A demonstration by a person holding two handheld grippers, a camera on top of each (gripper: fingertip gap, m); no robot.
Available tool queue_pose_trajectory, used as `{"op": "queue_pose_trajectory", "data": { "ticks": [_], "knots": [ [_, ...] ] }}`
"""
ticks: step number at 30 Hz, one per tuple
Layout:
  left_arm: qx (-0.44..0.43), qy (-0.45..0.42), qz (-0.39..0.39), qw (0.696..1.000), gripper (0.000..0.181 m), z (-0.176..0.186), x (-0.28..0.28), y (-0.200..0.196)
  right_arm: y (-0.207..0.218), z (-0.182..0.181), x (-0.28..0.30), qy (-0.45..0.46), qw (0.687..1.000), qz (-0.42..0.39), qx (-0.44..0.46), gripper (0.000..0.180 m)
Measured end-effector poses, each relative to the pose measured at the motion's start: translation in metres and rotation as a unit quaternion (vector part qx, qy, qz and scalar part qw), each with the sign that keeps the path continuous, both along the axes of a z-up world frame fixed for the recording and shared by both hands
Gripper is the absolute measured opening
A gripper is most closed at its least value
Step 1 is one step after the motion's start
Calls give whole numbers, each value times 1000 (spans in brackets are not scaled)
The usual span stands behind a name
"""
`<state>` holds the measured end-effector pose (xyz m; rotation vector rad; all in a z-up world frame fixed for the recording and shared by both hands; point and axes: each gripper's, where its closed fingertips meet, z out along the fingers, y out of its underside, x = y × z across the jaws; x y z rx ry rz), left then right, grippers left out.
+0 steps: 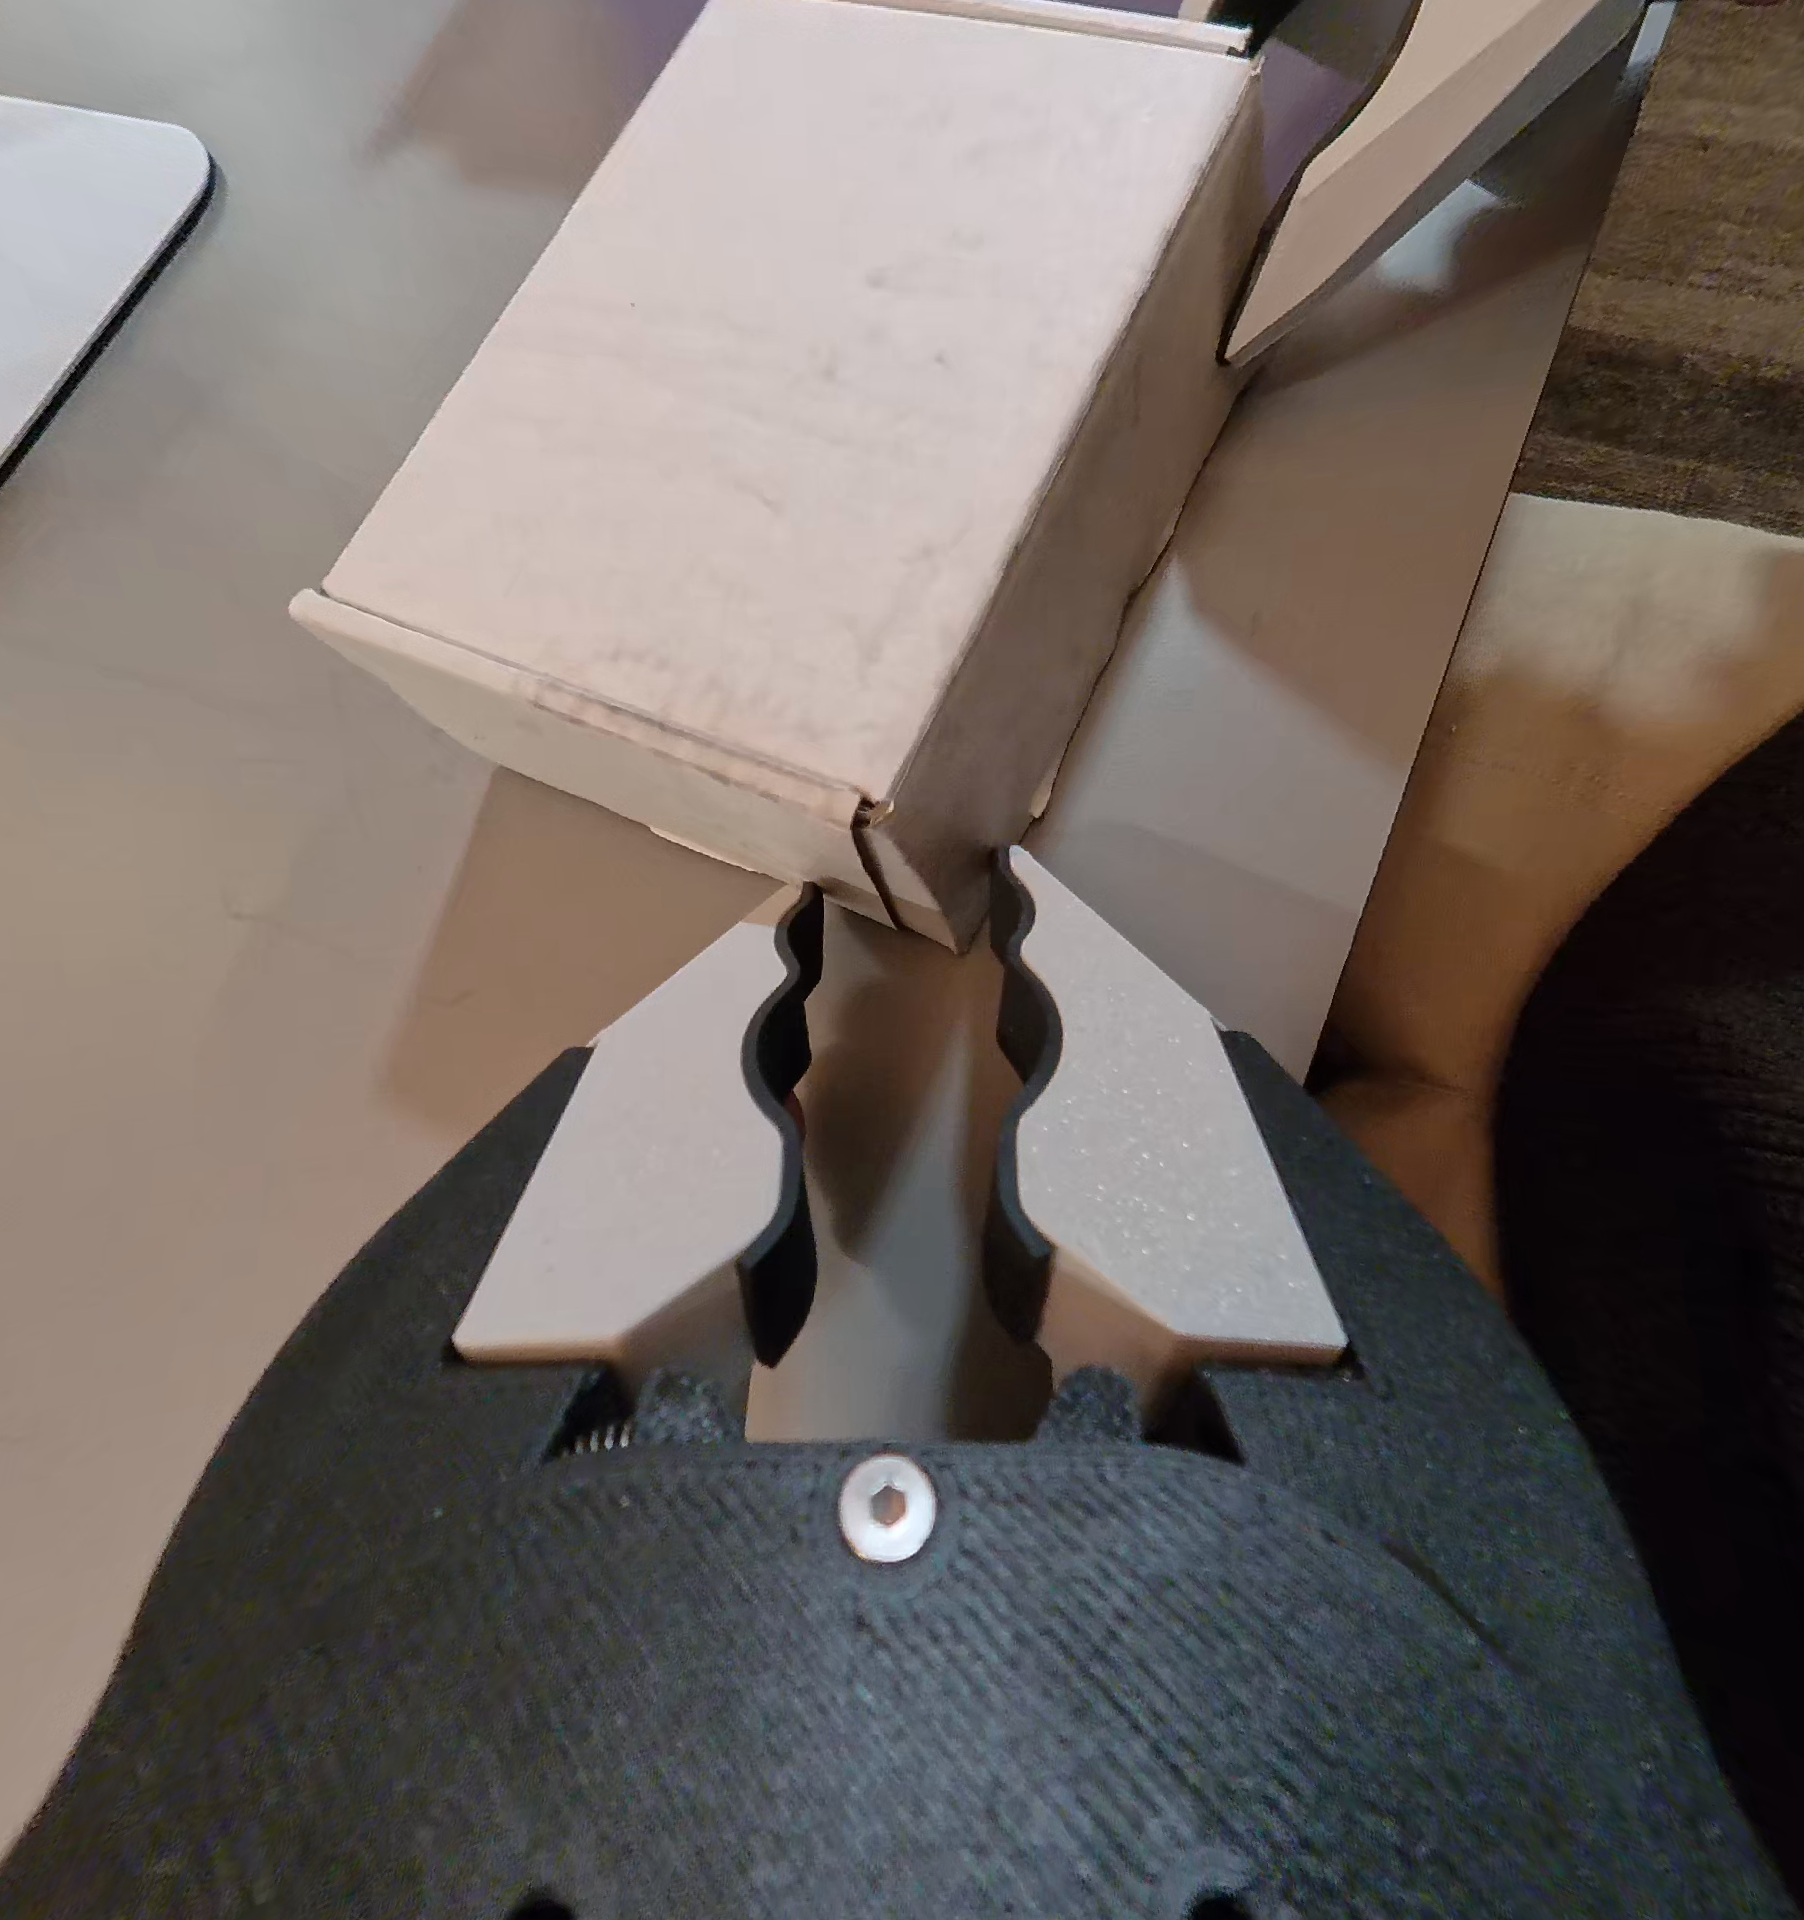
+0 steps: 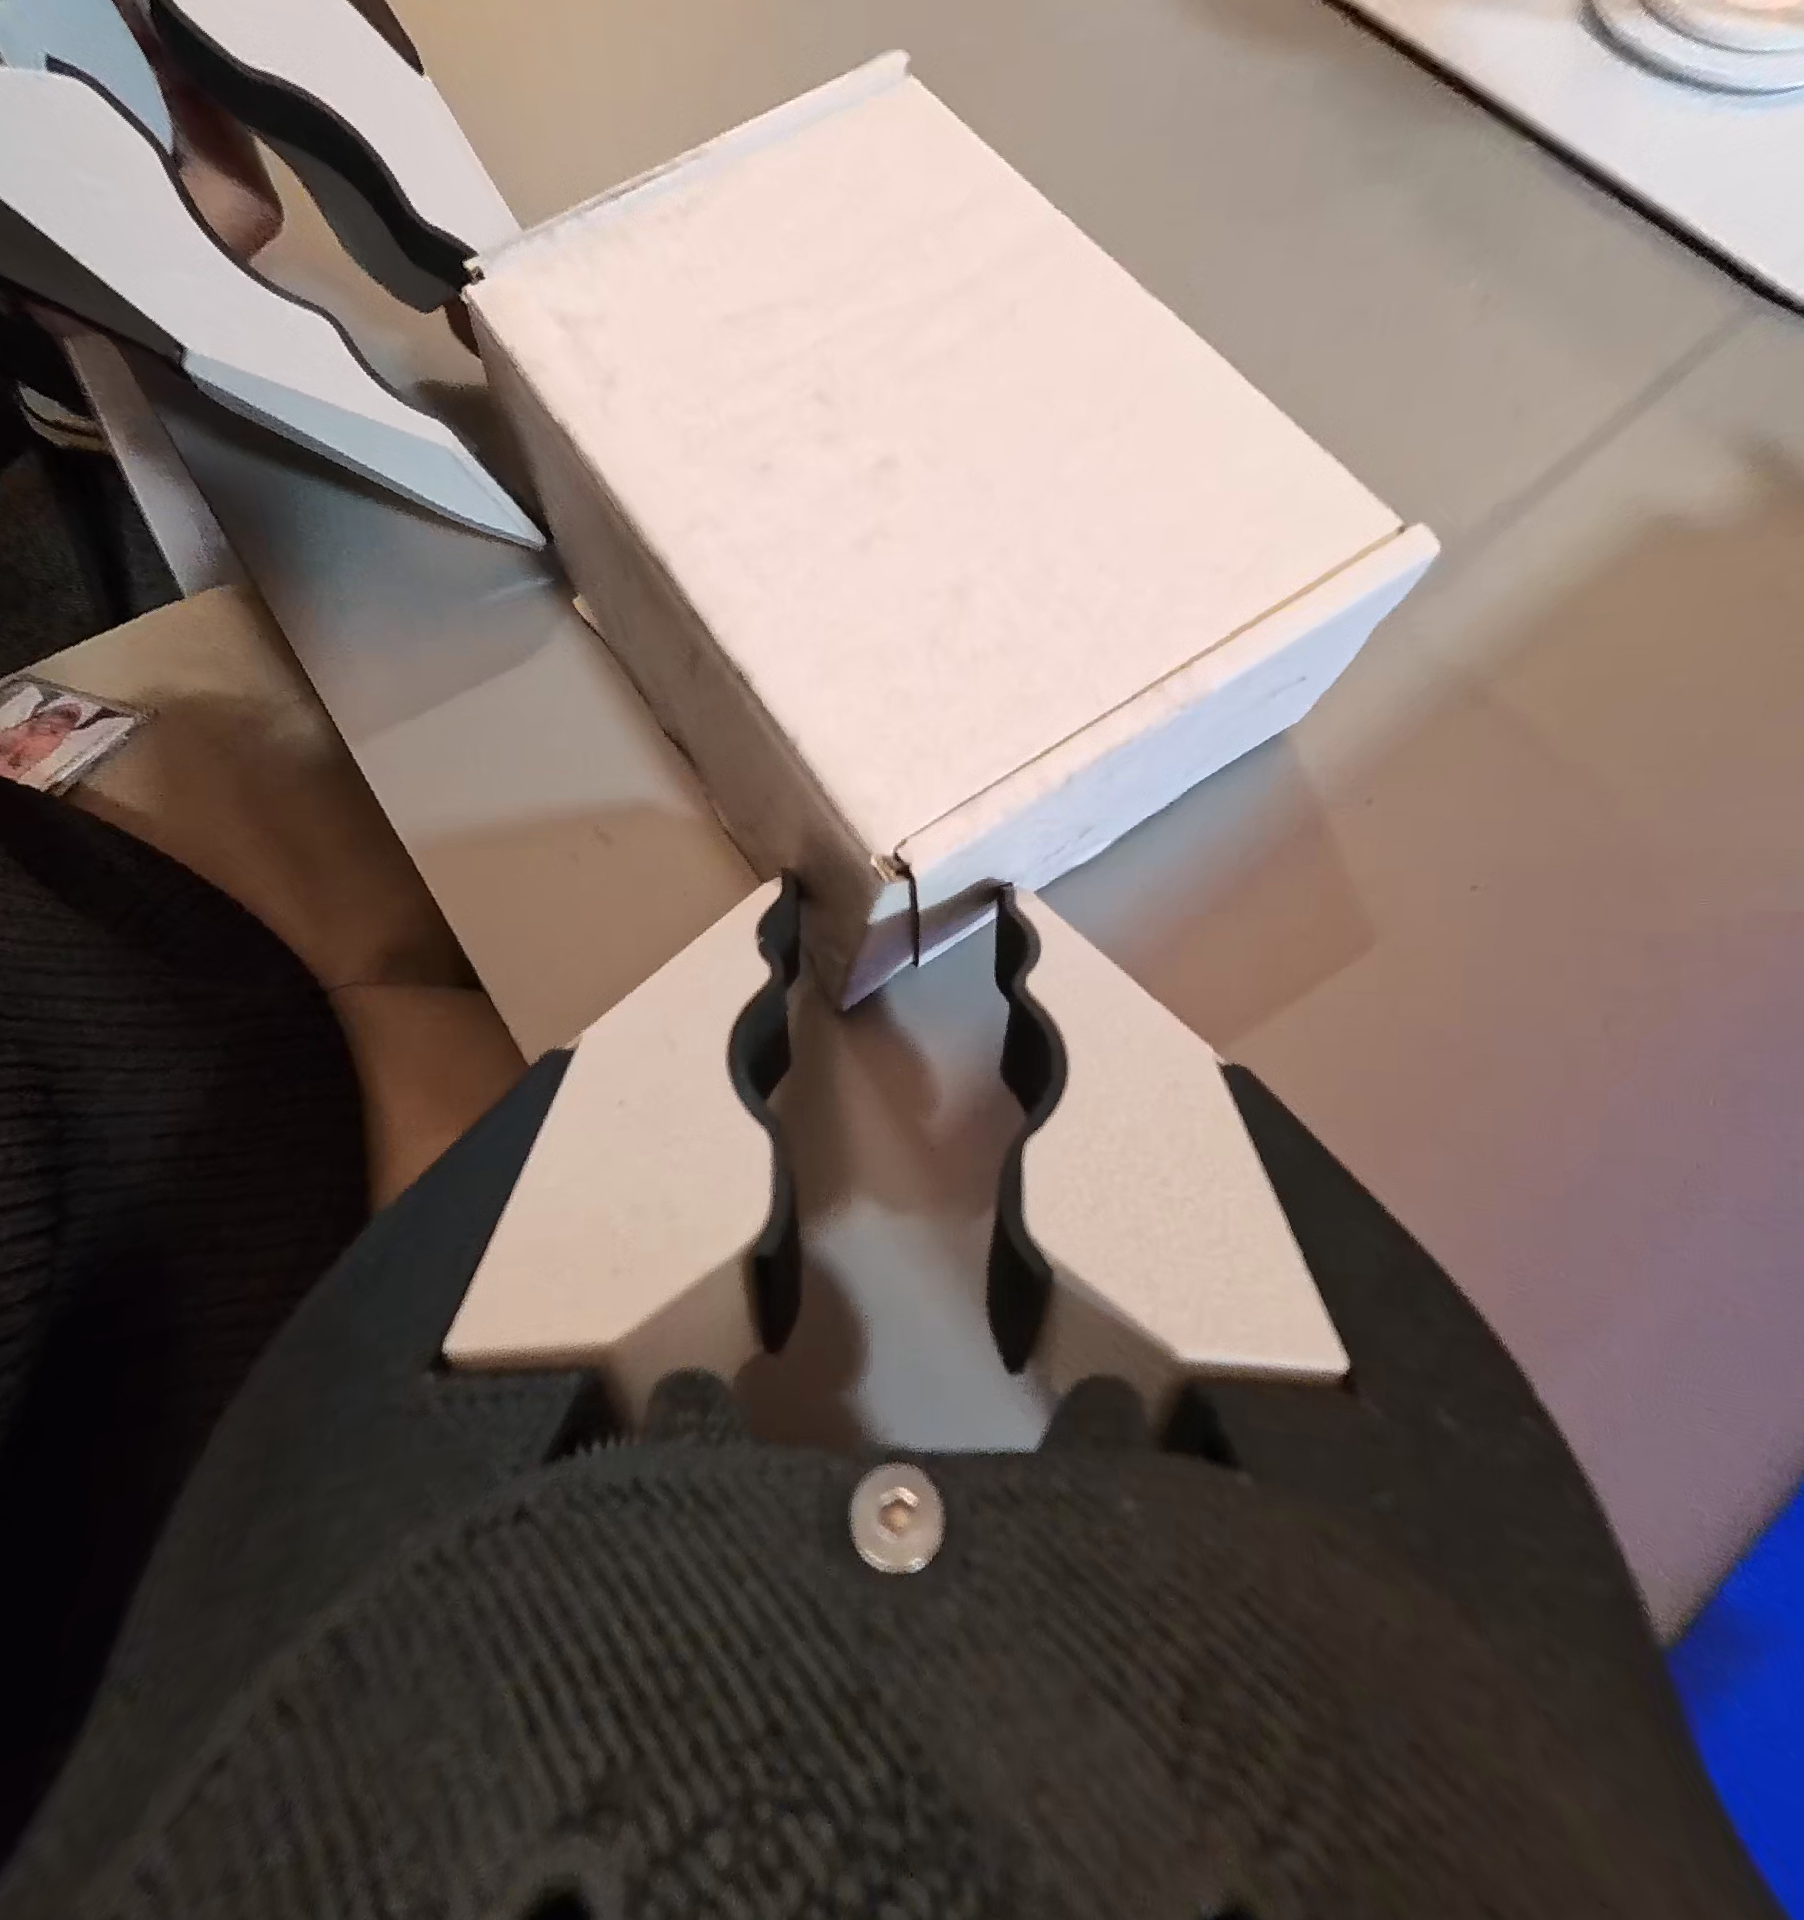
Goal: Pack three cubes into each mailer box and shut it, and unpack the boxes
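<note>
**Cardboard box pinched at two corners, lifted off the table**

Grey and smooth, the table (image 1: 150, 831) filled most of both views, with a pale tray (image 2: 1656, 177) at its far edge and a dark carpet beyond the near one. Over the table, tilted and casting a shadow, I had the closed white box (image 1: 825, 416), held by opposite corners.

The box looked shut: lid down, front flap tucked, a thin seam along the top edge and a cut line at the corner. The card was scuffed with faint grey marks. I could see no cubes, so I could not tell whether it was packed.

My left gripper (image 1: 908, 883) had its jaws partly closed, the corner of the box sitting between the wavy black pads; whether both pads actually pressed the card I could not tell for sure. My right gripper (image 2: 898, 904) showed the same: jaws narrowed round the opposite corner, tips at the card.

I judged the hold risky. Each grip caught only a small wedge of corner, so a slight twist or pull apart could let the box slip and drop. Squeezing harder could crush the corner or spring the flap, and loose cubes inside would shift the weight.
</note>
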<state>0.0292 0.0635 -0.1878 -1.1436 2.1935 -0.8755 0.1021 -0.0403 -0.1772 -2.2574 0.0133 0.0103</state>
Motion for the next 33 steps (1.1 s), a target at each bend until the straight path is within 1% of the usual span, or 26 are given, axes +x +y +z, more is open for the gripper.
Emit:
{"op": "queue_pose_trajectory", "data": {
  "ticks": [4,6,9,12,14,19,21,27,33],
  "knots": [
    [12,-2,-3,1000,32,-2,0,-1,0,0,4,-10,1000,6,19,41],
    [26,-3,-8,1000,32,-4,-2,-2,-2,-2,5,-18,1000,10,8,55],
    [38,-6,-10,999,34,-5,-2,-1,-6,-10,4,-18,1000,16,-9,59],
    [32,-1,-10,999,34,-5,-2,-1,-6,-13,0,-14,999,25,-16,55],
    [27,1,-11,1000,33,-5,-2,-1,-6,-12,-3,-7,999,33,-13,47],
    [24,7,-10,1000,33,-6,-3,-1,-6,-12,-6,-4,999,41,-14,39],
    [22,9,-5,1000,35,-6,-3,1,-8,-12,-9,-5,998,54,-16,31],
    [-2,27,4,1000,35,-7,-4,6,-9,-12,-20,-20,996,85,-19,30],
    [5,23,-10,1000,34,-7,-7,6,-10,-13,-23,-39,995,93,-23,27]
  ]
}}
